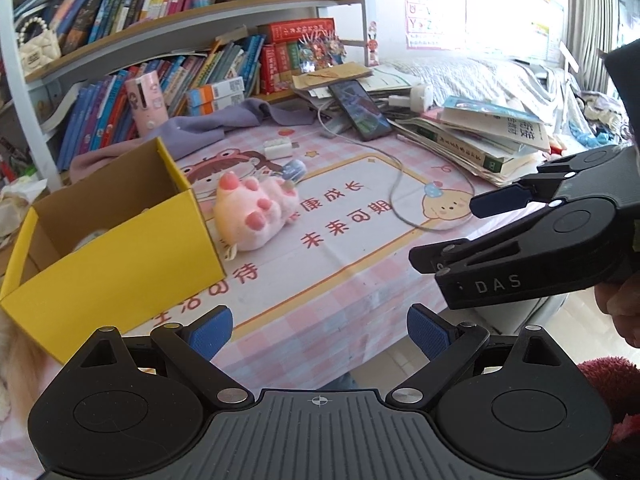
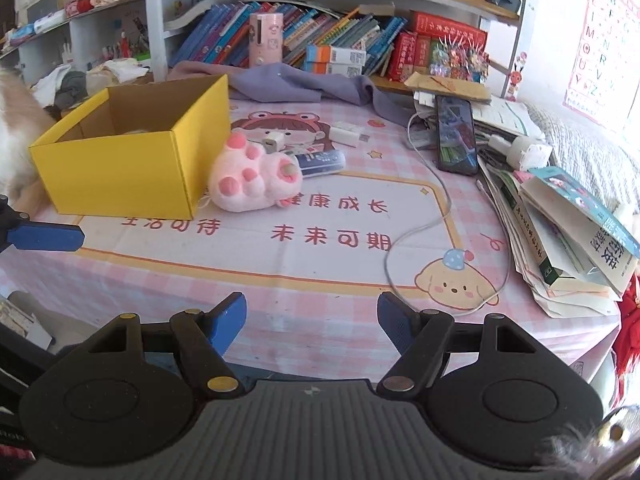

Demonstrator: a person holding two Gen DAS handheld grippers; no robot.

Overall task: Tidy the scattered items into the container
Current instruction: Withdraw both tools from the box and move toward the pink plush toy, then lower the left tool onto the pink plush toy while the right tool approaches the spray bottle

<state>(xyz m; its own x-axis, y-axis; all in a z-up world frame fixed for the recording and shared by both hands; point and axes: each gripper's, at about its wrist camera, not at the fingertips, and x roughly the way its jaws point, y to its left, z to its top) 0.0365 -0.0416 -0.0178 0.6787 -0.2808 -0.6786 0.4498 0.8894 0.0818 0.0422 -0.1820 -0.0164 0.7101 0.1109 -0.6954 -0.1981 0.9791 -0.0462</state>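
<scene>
A yellow cardboard box stands open on the pink checked tablecloth, with a pale item partly hidden inside. A pink plush paw lies against its right side. Behind the paw lie a small blue-and-white tube and a white charger plug. My left gripper is open and empty at the table's near edge, right of the box. My right gripper is open and empty at the near edge; it also shows in the left wrist view.
A phone and a white cable lie right of centre. A pile of books fills the right side. A purple cloth and a bookshelf stand behind. A pink cylinder stands at the back.
</scene>
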